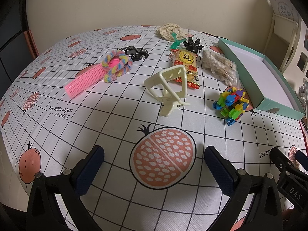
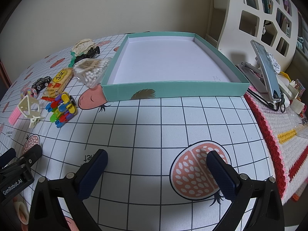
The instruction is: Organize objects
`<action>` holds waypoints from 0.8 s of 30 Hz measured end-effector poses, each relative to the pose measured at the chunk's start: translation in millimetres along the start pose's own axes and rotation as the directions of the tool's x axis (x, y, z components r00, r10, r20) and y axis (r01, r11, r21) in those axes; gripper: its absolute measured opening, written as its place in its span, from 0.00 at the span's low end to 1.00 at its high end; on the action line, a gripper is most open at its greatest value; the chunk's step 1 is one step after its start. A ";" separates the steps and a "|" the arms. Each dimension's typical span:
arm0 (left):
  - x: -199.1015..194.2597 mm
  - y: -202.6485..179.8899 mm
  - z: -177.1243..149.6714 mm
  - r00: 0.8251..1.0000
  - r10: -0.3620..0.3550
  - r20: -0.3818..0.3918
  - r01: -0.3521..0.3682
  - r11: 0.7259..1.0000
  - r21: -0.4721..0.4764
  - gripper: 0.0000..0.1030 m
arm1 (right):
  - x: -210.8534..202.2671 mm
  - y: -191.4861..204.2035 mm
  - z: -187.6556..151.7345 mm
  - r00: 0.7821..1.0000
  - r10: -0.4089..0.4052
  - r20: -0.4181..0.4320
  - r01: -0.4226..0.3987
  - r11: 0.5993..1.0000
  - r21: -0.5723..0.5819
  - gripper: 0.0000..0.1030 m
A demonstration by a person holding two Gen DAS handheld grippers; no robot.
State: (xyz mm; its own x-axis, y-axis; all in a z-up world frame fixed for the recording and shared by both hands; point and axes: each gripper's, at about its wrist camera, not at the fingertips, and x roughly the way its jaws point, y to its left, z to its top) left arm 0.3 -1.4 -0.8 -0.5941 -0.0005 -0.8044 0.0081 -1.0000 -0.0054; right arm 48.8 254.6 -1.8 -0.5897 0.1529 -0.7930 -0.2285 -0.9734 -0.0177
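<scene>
Hovering both claws, left (image 1: pixel 154 158) and right (image 2: pixel 156 160), released and empty; my worry is the cream clip (image 1: pixel 168 88) snagging or the block toy (image 1: pixel 231 104) crumbling before the box (image 2: pixel 173 91).

White tablecloth (image 1: pixel 115 127) with black grid, salmon pomegranate prints. Teal box (image 2: pixel 173 91), white inside. Pink hair roller (image 1: pixel 82 82). Pastel rainbow scrunchie (image 1: pixel 117 65). Black toy car (image 1: pixel 135 53). Cream clip (image 1: pixel 169 88). Yellow-red snack pack (image 1: pixel 185 65). Multicolour block toy (image 1: pixel 231 104). Black grippers, navy pads (image 1: pixel 219 167). Red-white-pink crochet mat (image 2: pixel 277 134).
</scene>
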 end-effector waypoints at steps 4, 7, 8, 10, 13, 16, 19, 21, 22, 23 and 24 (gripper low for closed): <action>-0.1 0.4 -0.2 1.000 0.000 0.001 0.000 1.000 -0.001 1.00 | 0.0 0.0 0.0 1.000 0.000 0.000 0.000 1.000 0.000 1.00; -0.3 0.1 -0.4 1.000 0.002 0.001 -0.002 1.000 -0.001 1.00 | 0.0 0.0 0.0 1.000 0.000 0.000 0.000 1.000 0.000 1.00; -0.3 0.5 -0.8 1.000 0.002 0.001 -0.002 1.000 -0.001 1.00 | 0.0 0.0 0.0 1.000 0.000 0.000 0.000 1.000 0.000 1.00; -0.3 0.1 -0.4 1.000 0.001 0.000 -0.001 1.000 0.000 1.00 | 0.0 0.0 0.0 1.000 0.000 0.000 0.000 1.000 0.000 1.00; -0.1 0.4 -1.0 1.000 0.001 0.000 -0.001 1.000 0.002 1.00 | 0.0 0.0 0.1 1.000 0.000 -0.001 0.000 1.000 0.000 1.00; -0.3 0.6 -1.2 1.000 0.000 -0.001 0.000 1.000 0.002 1.00 | 0.1 0.0 0.3 1.000 0.001 -0.001 -0.001 1.000 0.001 1.00; -1.1 0.3 -0.1 1.000 -0.002 -0.013 0.002 1.000 0.005 1.00 | -0.6 -1.0 1.0 1.000 0.003 -0.009 -0.003 1.000 0.008 1.00; -1.8 1.2 1.0 1.000 -0.003 -0.025 0.003 1.000 -0.001 1.00 | -2.3 -2.8 2.3 1.000 0.010 -0.012 -0.010 1.000 0.024 1.00; -2.8 1.9 1.7 1.000 -0.010 -0.029 0.009 1.000 -0.008 1.00 | -4.4 -3.2 5.0 1.000 0.012 -0.006 -0.012 1.000 0.029 1.00; -5.5 3.3 2.6 0.999 -0.023 -0.027 0.023 1.000 -0.018 1.00 | -4.1 -2.9 7.9 1.000 0.013 -0.002 -0.013 0.999 0.030 1.00; -7.7 3.8 4.0 0.999 -0.027 -0.024 0.027 0.999 -0.024 1.00 | -6.5 -2.5 11.1 1.000 0.019 0.008 -0.020 0.999 0.029 1.00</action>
State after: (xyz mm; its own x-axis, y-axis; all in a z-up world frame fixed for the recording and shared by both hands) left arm 1.7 -5.2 7.8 -0.5747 0.0272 -0.8179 0.0112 -0.9991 -0.0411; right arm 44.6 258.0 10.2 -0.6000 0.1354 -0.7885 -0.2389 -0.9709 0.0152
